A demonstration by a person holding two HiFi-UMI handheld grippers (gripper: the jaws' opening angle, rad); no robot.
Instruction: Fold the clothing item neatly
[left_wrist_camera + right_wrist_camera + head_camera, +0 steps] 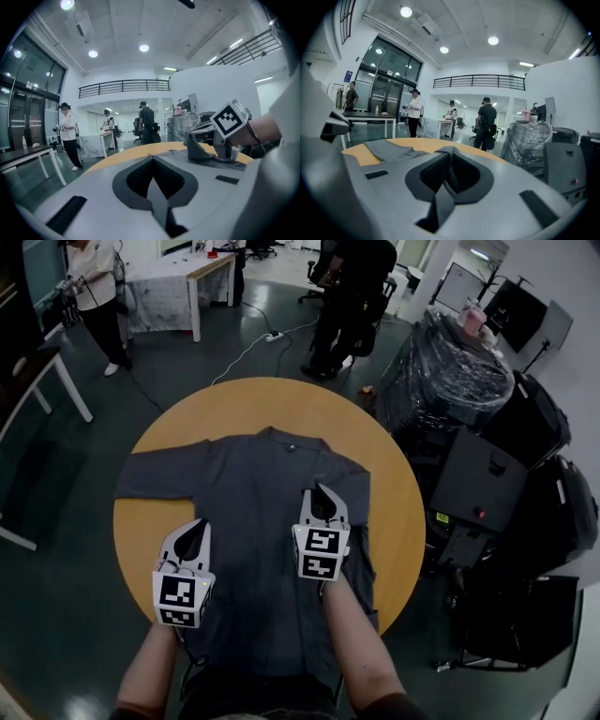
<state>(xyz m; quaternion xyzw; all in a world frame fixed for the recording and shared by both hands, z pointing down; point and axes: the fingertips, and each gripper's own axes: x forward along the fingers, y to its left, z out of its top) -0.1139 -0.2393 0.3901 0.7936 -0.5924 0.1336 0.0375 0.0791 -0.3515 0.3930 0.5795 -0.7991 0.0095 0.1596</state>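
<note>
On the round table (192, 413) your dark shirt (253, 512) lies flat. It's soft, light and floppy. Left gripper (198, 525) and right gripper (322, 491) are both closed and look empty, so I'd pinch the far-left sleeve (141, 479) at its edge.

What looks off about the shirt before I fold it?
The shirt hangs by its hem over the near edge of the table, and only one sleeve lies spread flat; the other side looks bunched.
</note>
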